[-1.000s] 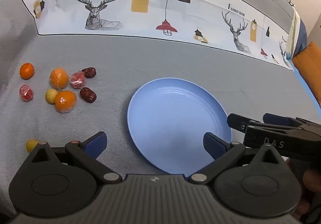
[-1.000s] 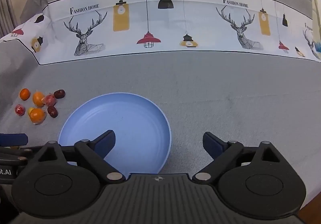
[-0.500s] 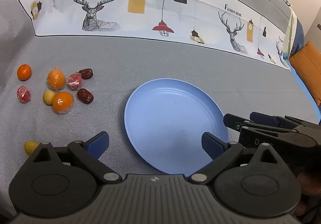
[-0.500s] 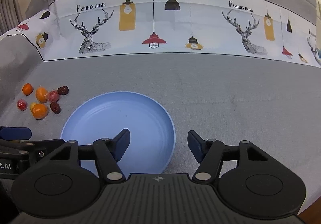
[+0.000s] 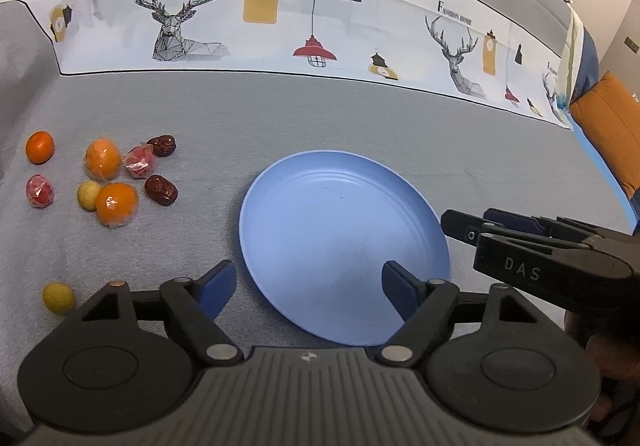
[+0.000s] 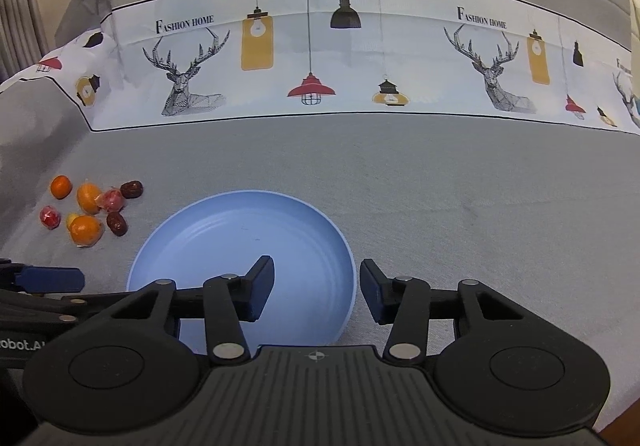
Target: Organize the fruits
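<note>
An empty blue plate (image 5: 340, 214) lies on the grey cloth; it also shows in the right wrist view (image 6: 240, 230). Left of it is a cluster of fruits: oranges (image 5: 116, 204), red wrapped ones (image 5: 139, 162), dark dates (image 5: 161, 190) and a small yellow one (image 5: 89, 195). The cluster also shows in the right wrist view (image 6: 86, 229). Another yellow fruit (image 5: 58, 298) lies apart, near the left gripper. My left gripper (image 5: 308, 288) is open and empty over the plate's near edge. My right gripper (image 6: 316, 288) is partly open and empty at the plate's right rim.
A white printed band with deer and lamps (image 5: 280, 18) runs across the cloth at the back. An orange cushion (image 5: 612, 134) sits at the far right. The right gripper's body (image 5: 560, 254) shows at the right of the left wrist view.
My right gripper's jaws have narrowed from wide open to partly open. Both grippers shifted slightly; the fruits and plate have not moved.
</note>
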Tool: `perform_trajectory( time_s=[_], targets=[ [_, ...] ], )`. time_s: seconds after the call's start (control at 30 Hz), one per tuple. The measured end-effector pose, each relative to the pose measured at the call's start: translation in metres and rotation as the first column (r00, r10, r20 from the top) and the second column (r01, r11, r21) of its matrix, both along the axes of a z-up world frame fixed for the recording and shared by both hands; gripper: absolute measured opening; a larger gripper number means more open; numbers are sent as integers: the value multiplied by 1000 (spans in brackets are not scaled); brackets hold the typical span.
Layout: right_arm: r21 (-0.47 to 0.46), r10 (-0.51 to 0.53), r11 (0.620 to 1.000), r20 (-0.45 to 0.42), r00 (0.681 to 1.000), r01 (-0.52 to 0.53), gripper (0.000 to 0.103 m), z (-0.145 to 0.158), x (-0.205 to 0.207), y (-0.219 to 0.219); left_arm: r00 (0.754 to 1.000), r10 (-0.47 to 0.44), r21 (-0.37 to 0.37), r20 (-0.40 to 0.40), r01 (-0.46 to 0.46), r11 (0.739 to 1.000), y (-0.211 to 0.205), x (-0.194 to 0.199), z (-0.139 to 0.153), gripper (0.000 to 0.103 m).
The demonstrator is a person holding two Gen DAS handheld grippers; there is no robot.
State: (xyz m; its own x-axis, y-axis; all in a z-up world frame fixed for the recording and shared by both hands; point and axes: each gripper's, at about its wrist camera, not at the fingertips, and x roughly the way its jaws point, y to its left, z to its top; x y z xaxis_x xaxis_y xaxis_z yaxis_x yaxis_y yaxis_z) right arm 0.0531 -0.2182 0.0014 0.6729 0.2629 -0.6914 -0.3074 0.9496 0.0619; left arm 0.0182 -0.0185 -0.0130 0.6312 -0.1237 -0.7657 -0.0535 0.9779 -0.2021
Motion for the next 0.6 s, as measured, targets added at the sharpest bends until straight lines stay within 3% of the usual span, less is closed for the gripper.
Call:
perform_trajectory(
  time_s=[0.4, 0.6],
  targets=[
    [6, 17, 1000, 19, 1000, -17, 49, 4, -2, 1, 999, -30, 12, 15, 30, 999, -3, -2, 1, 65],
    [16, 27, 999, 18, 999, -28, 40, 5, -3, 2, 999, -34, 12, 18, 34, 999, -3, -3, 2, 57]
  ],
)
